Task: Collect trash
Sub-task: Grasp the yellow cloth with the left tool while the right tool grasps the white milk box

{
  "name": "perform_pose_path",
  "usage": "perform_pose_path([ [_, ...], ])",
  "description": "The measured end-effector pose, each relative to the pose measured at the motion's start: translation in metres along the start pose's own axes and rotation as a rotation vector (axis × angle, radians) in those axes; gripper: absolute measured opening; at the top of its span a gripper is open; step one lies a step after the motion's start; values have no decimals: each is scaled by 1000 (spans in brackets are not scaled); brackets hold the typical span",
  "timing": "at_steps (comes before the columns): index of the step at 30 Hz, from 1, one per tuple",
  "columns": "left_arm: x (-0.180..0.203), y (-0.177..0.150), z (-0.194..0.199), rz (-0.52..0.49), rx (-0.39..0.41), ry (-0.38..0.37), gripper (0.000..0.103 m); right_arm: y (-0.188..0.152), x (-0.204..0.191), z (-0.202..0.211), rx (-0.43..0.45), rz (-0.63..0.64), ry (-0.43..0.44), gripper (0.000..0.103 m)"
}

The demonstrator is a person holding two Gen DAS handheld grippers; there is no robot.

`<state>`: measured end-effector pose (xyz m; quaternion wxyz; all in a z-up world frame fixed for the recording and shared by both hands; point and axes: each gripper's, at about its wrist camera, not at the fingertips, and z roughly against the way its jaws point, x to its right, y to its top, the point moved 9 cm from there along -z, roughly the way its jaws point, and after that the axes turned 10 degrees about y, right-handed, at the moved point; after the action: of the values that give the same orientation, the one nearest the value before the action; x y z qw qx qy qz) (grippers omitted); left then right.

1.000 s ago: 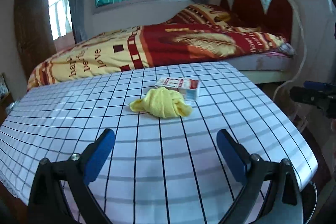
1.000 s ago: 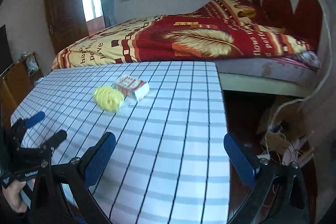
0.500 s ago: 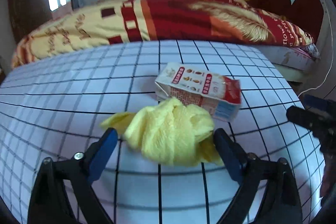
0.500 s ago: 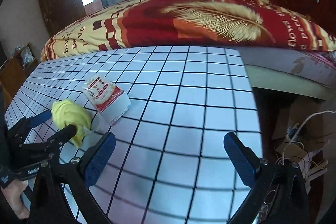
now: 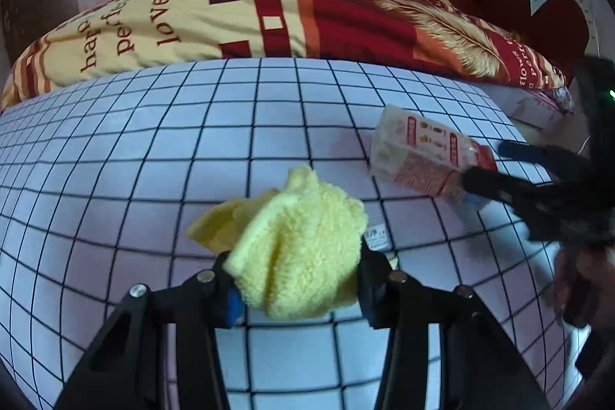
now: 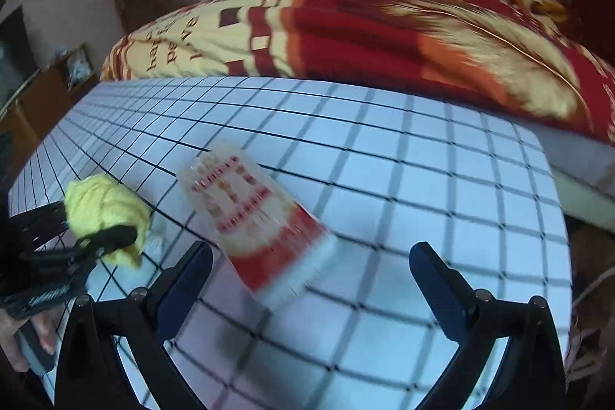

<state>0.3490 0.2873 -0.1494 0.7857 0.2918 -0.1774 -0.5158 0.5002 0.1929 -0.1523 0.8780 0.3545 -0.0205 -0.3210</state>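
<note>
The left gripper [image 5: 296, 279] pinched the yellow cloth [image 5: 300, 248] between its fingers, just left of the carton [image 6: 257, 218] on the grid table [image 5: 153, 160], probably to clear it off as trash. The right gripper [image 6: 311, 279] hung wide open around the carton's near end, apparently lined up to grip it next. The bed [image 5: 269, 14] lay beyond the carton.

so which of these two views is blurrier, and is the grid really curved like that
The right wrist view is blurrier: the carton and bedspread are motion-smeared, its print unreadable. The left wrist view is sharper: the yellow cloth shows texture in the left gripper, though the right gripper at its edge is soft. The tablecloth lines bow from fisheye distortion in both views.
</note>
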Motion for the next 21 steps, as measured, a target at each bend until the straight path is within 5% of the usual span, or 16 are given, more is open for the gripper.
perform_pose_path([
  [2,-2,-1,1,1,6,-6,47,3,-8,-13,-31,27,-7,95],
  [3,-3,-5,4,0,9,-12,47,3,-11,-18,-49,35,-3,79],
  [4,-2,-3,2,-2,11,-14,47,1,-13,-19,-57,37,-1,73],
  [7,2,-4,4,-6,20,-28,46,-3,-22,-12,-45,45,-13,66],
  [12,13,-7,15,-34,52,-41,42,-17,-23,12,-16,-10,-114,61],
  [21,37,-17,51,-89,117,-85,39,-40,-22,81,110,-117,-134,56],
])
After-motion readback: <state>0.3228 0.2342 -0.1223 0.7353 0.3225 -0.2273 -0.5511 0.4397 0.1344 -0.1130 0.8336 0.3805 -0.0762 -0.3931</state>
